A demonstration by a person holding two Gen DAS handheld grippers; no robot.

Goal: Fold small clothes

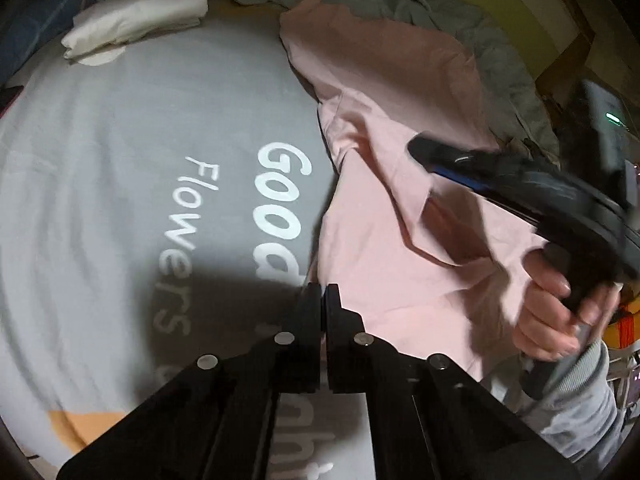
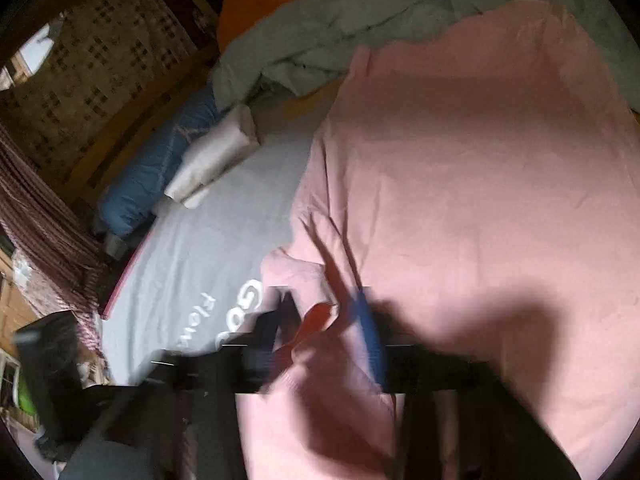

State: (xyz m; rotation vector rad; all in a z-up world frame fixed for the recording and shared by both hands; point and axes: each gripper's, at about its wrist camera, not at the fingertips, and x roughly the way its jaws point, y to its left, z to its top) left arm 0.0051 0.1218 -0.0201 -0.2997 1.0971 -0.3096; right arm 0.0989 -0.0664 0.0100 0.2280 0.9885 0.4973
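Left claw point(image 1: 323, 294) closed and empty, right claw point(image 2: 324, 320) parted, blurred, right hand point(image 1: 556, 312) gripping handle

garment point(image 1: 400, 216) on bedsheet point(image 1: 120, 160) (right side), folded cloth point(image 1: 136, 20) behind

- Left gripper point(image 1: 323, 294), jaws together, touches the pink garment's point(image 1: 404, 208) edge.
- Right gripper point(image 1: 424, 152) hovers over that garment.
- Folded white cloth point(image 1: 136, 20) lies well apart.
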